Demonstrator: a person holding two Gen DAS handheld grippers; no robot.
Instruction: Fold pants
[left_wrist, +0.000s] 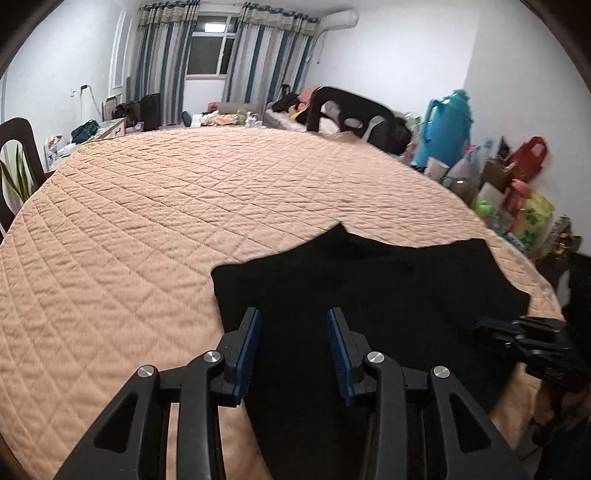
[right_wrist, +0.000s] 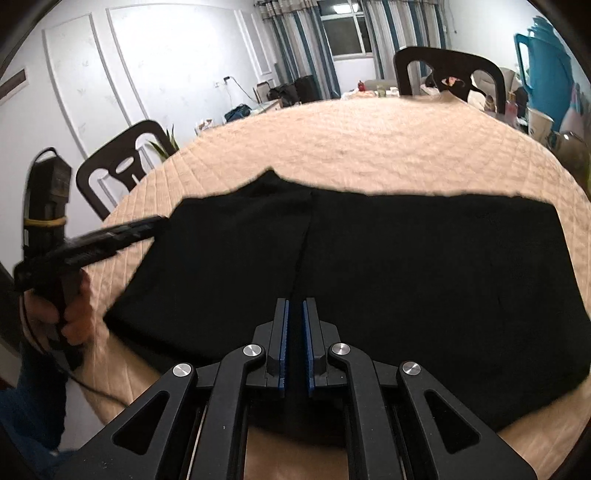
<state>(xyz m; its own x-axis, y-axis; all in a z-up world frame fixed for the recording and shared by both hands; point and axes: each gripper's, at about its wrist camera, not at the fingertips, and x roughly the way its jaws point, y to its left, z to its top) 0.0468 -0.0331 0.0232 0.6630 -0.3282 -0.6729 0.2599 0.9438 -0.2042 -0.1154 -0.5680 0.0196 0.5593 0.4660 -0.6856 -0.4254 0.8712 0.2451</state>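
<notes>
Black pants (left_wrist: 369, 295) lie folded flat on the peach quilted table cover (left_wrist: 147, 221), also in the right wrist view (right_wrist: 406, 266). My left gripper (left_wrist: 293, 314) is open and empty, just above the pants' left part. It also shows in the right wrist view (right_wrist: 147, 225), hand-held at the pants' left edge. My right gripper (right_wrist: 294, 304) hovers over the pants' near middle, jaws nearly closed with a narrow gap and nothing between them. It shows blurred in the left wrist view (left_wrist: 491, 328) at the pants' right edge.
Dark chairs stand at the table's far side (right_wrist: 448, 70) and left side (right_wrist: 122, 162). Bags and a blue jug (left_wrist: 443, 125) crowd the floor to the right. A plant (left_wrist: 14, 177) stands at the left. The cover's far half (right_wrist: 369, 147) is bare.
</notes>
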